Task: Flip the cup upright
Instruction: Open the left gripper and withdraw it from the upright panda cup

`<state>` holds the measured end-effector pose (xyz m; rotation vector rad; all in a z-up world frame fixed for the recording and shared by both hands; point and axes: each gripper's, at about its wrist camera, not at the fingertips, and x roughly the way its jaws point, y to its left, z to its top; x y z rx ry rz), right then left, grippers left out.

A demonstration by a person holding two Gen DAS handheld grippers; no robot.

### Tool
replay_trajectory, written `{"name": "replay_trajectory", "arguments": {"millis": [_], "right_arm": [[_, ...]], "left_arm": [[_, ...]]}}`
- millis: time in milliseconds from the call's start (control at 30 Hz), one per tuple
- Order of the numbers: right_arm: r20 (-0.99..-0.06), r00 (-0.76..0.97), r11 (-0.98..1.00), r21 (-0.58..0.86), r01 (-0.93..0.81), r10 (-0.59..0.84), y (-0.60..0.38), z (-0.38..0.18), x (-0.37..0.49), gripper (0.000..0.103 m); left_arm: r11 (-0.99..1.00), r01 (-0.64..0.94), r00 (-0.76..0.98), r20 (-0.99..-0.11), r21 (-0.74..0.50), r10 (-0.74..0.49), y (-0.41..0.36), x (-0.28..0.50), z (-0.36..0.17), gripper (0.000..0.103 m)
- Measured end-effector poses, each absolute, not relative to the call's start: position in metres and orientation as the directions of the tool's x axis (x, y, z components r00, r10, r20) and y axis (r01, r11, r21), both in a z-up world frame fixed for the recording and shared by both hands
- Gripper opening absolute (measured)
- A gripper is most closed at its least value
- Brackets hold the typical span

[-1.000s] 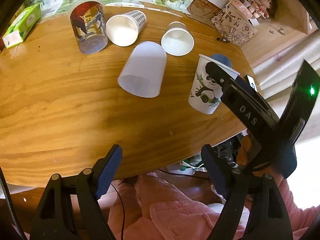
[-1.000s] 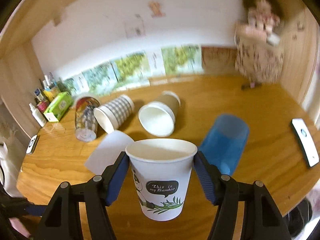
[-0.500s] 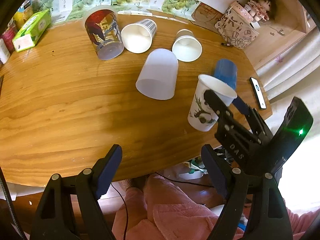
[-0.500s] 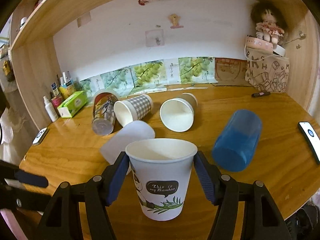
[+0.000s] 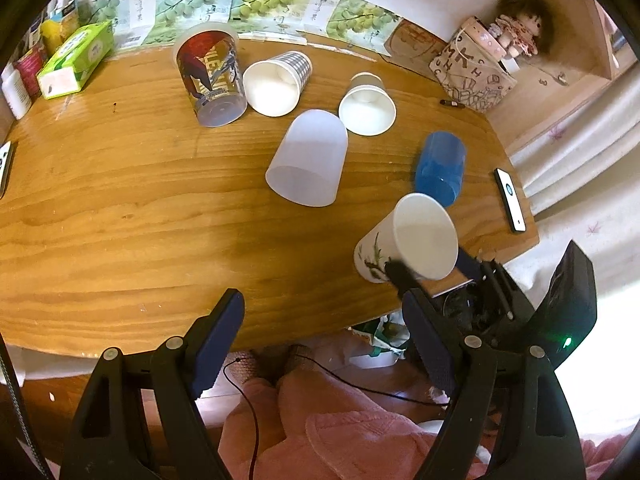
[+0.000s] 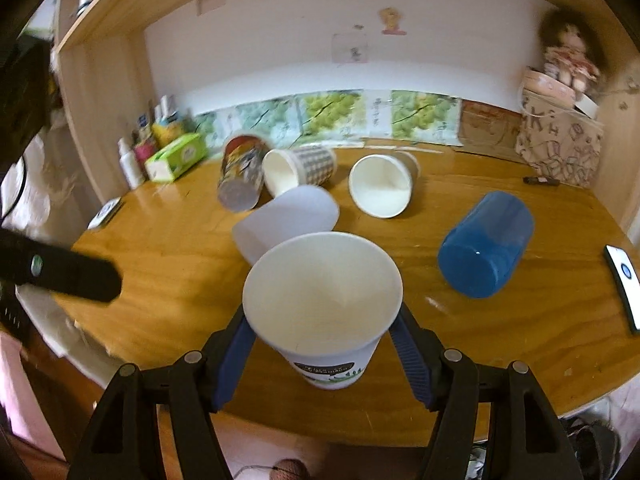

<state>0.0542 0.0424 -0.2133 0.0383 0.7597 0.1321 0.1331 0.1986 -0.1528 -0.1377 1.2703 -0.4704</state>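
Observation:
My right gripper (image 6: 322,354) is shut on a white paper panda cup (image 6: 322,300), mouth up, at the near edge of the wooden table (image 6: 160,280). In the left wrist view the same cup (image 5: 408,240) stands near the table's front right edge with the right gripper (image 5: 428,276) on it. My left gripper (image 5: 322,344) is open and empty, off the table's front edge. Lying on their sides are a frosted cup (image 5: 308,160), a blue cup (image 5: 440,168), a checked cup (image 5: 276,84), a brown paper cup (image 5: 366,104) and a printed cup (image 5: 212,76).
A phone (image 5: 510,200) lies at the right edge and another phone (image 6: 104,212) at the left edge. A green tissue box (image 5: 76,60) and bottles stand at the back left. A patterned bag with a doll (image 5: 476,76) stands at the back right.
The right gripper has lowered the panda cup toward the table's front edge and now looks down into its mouth. The left gripper has drawn back and up a little.

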Motion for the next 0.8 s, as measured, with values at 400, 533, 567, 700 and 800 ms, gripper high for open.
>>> {"name": "replay_trajectory", "arguments": {"millis": [400,533,567,700,800], "right_arm": [[-0.797,0.573,0.967,0.053,-0.249,0.191,0.03,-0.215,0.039,0.085],[-0.843,0.513,0.97,0.042,-0.241,0.164,0.013,-0.205,0.024,0.087],[-0.859,0.491,0.971,0.031,-0.238,0.147,0.01,-0.201,0.021,0.089],[-0.878,0.462,0.978,0.03,-0.207,0.125,-0.004,-0.175,0.011,0.095],[-0.861,0.494,0.982,0.028,-0.188,0.119,-0.012,-0.15,0.003,0.095]], "left_arm": [[0.942,0.148,0.275,-0.903,-0.301,-0.331,0.184,0.113,-0.142,0.084],[0.95,0.122,0.28,-0.908,-0.287,-0.31,0.179,0.103,-0.136,0.085],[0.951,0.122,0.281,-0.909,-0.284,-0.308,0.178,0.101,-0.134,0.085],[0.956,0.109,0.324,-0.9,-0.271,-0.292,0.17,0.091,-0.122,0.085],[0.956,0.092,0.374,-0.88,-0.278,-0.292,0.166,0.084,-0.11,0.085]]}}
